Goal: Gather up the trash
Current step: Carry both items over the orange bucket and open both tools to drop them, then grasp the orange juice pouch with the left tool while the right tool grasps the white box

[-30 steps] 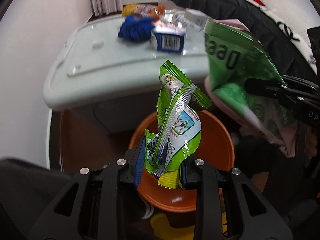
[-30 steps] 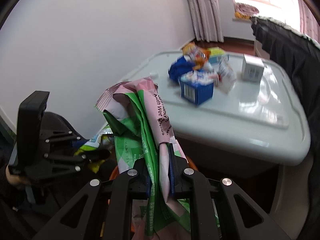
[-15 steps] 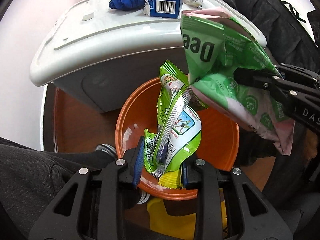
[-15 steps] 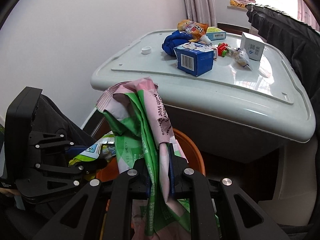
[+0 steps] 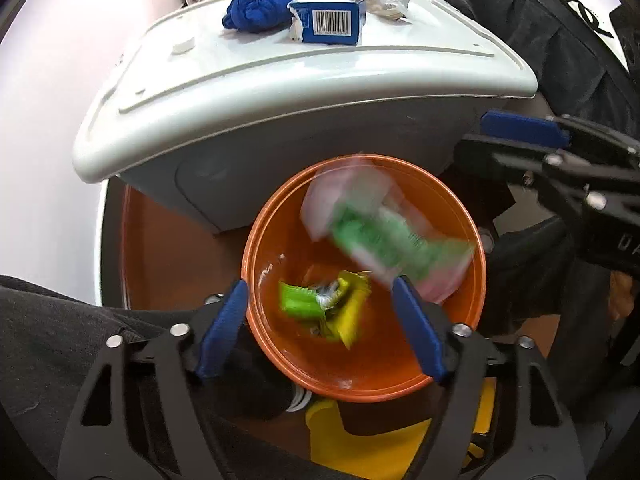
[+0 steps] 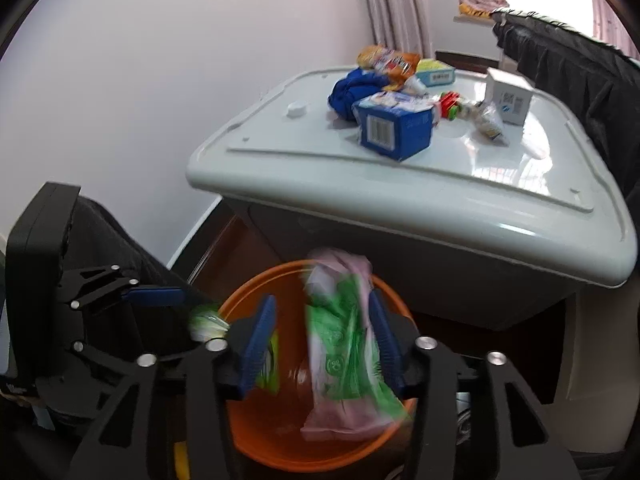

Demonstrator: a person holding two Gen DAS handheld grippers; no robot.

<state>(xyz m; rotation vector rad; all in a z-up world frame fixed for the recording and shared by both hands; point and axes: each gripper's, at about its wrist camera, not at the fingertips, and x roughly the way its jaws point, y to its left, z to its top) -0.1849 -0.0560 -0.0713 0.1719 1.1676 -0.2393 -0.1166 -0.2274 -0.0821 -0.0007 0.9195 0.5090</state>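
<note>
Orange plastic, round and deep, the waste bucket (image 5: 256,280) stands on the floor against the front of a pale grey plastic storage bin whose flat lid (image 5: 280,80) serves as the counter. Both sets of tongs hang over the bucket's mouth. The left tongs (image 5: 320,328) have just been opening; their blue-padded jaws stand wide apart and nothing is between them. Below them, inside the bucket, lies the crumpled lime-green and yellow snack wrapper (image 5: 324,304), blurred. The right tongs (image 6: 324,344) have also just been opening; their jaws are spread, and the green, pink and white wet-wipe packet (image 6: 344,356) sits blurred between them, over the bucket. It runs close along the right-hand pad, and whether it touches that pad cannot be told. In the left wrist view the same packet shows as a smear across the far side of the bucket's opening.

On the counter lie a blue carton with a barcode (image 6: 394,130), a bunched dark-blue cloth (image 6: 352,88) just behind it, an orange snack bag (image 6: 388,62), a small white box (image 6: 508,98), a small red and green toy (image 6: 450,105) and a white bottle cap (image 6: 297,109) set apart near the lid's left edge. A dark-clothed leg of the person (image 5: 60,328) fills the lower left of the left wrist view.
</note>
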